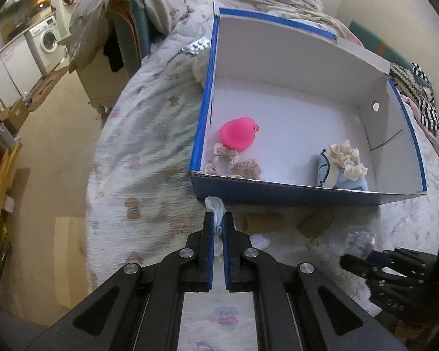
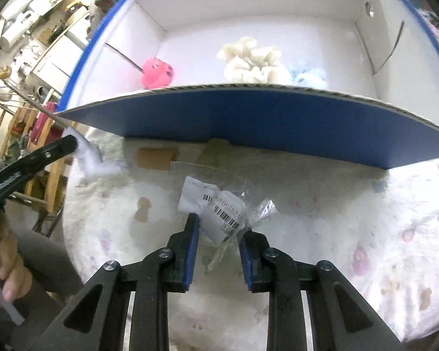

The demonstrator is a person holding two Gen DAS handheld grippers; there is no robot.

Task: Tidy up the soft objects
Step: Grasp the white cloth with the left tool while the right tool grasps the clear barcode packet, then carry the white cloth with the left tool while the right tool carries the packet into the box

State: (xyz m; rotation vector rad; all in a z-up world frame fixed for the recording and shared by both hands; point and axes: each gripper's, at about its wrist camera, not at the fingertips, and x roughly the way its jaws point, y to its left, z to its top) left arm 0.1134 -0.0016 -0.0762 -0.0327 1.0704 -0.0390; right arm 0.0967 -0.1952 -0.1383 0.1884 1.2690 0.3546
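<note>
Two grippers angle steeply down over the quilt (image 2: 365, 234) before the blue shoebox (image 2: 248, 117). Left gripper (image 1: 218, 219) pinches a white fabric scrap (image 1: 215, 204). Right gripper's (image 2: 219, 226) jaws squeeze a clear labelled packet (image 2: 216, 204) at six o'clock from the box.

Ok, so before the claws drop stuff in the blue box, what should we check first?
1. Left claw shut on white fluffy cloth: ok.
2. Right claw around clear plastic packet with barcode label; firm grip: cannot tell.
3. Blue cardboard box with white inside open on top: ok.
4. Free floor between pink rubber duck and cream scrunchie: ok.
5. Packet holds something soft: cannot tell.
</note>
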